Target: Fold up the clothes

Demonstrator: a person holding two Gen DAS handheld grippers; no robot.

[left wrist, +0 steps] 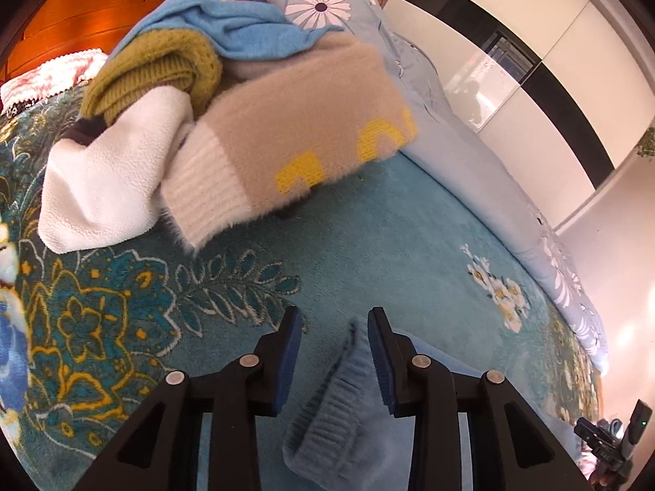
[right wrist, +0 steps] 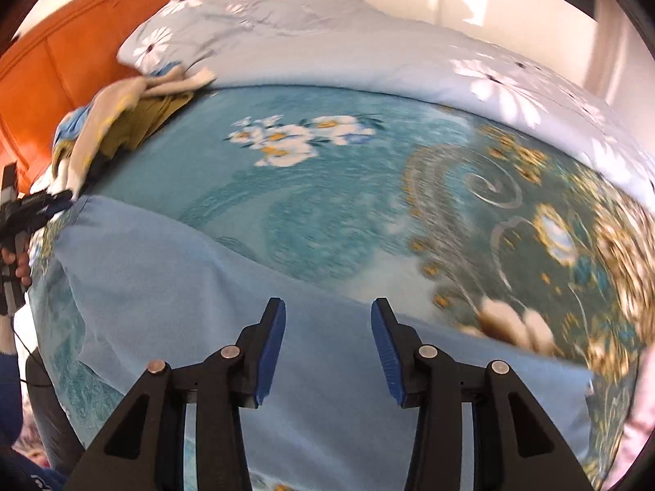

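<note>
Left wrist view: the light blue garment (left wrist: 339, 413) lies flat on the teal floral blanket (left wrist: 368, 237), its ribbed cuff reaching up between the left gripper (left wrist: 335, 319) fingers, which stand apart, the right-hand pad against the cuff edge. Beyond sits one heap of clothes: a beige sweater (left wrist: 311, 122), white fleece (left wrist: 106, 180), olive knit (left wrist: 159, 69) and blue knit (left wrist: 245, 28). Over the spread blue cloth (right wrist: 196, 307), the right gripper (right wrist: 327, 319) hangs wide open, gripping nothing.
</note>
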